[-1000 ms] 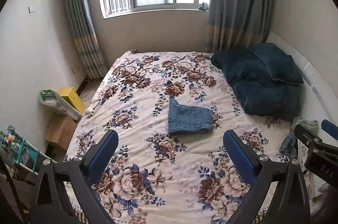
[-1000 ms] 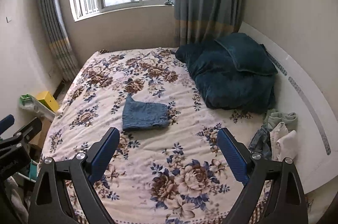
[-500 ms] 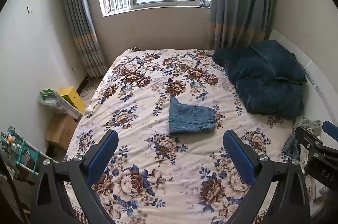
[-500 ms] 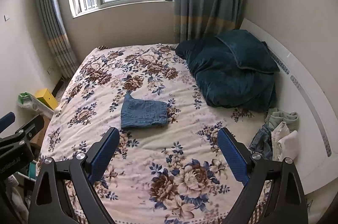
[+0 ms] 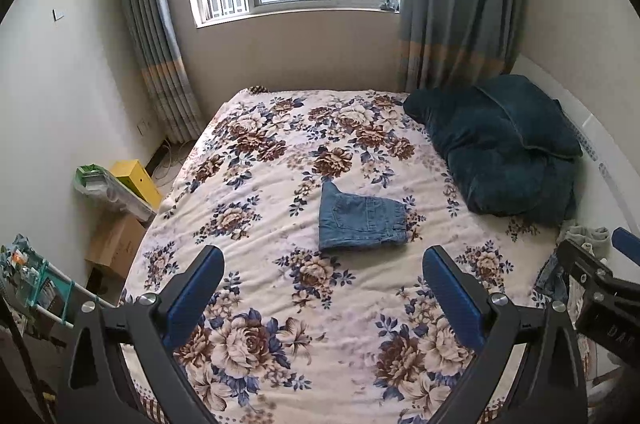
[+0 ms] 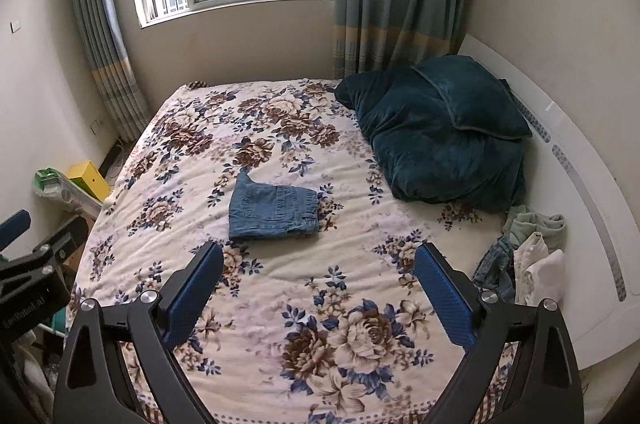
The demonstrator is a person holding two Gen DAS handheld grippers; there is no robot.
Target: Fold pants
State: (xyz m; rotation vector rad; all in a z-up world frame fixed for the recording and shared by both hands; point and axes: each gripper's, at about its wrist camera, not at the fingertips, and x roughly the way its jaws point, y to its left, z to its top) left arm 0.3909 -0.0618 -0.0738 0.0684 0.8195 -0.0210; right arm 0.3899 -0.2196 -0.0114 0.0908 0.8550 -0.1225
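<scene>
Folded blue denim pants point(image 5: 362, 220) point(image 6: 273, 212) lie as a small flat rectangle in the middle of the floral bedspread point(image 5: 280, 304) point(image 6: 320, 284). My left gripper point(image 5: 323, 266) is open and empty, held back over the foot of the bed, well short of the pants. My right gripper point(image 6: 319, 260) is likewise open and empty, the same distance back. The right gripper's body point(image 5: 600, 284) shows at the right edge of the left wrist view, and the left gripper's body point(image 6: 32, 264) shows at the left edge of the right wrist view.
A dark teal quilt and pillow point(image 5: 508, 147) point(image 6: 440, 131) are heaped at the bed's right, against a white headboard point(image 6: 580, 183). A small pile of clothes point(image 6: 528, 252) lies beside it. Boxes point(image 5: 120, 191) and a rack point(image 5: 28, 288) stand on the floor at left. Window and curtains behind.
Both grippers have drawn back and risen slightly, so the folded pants and bed look a little farther away. The pants have not moved.
</scene>
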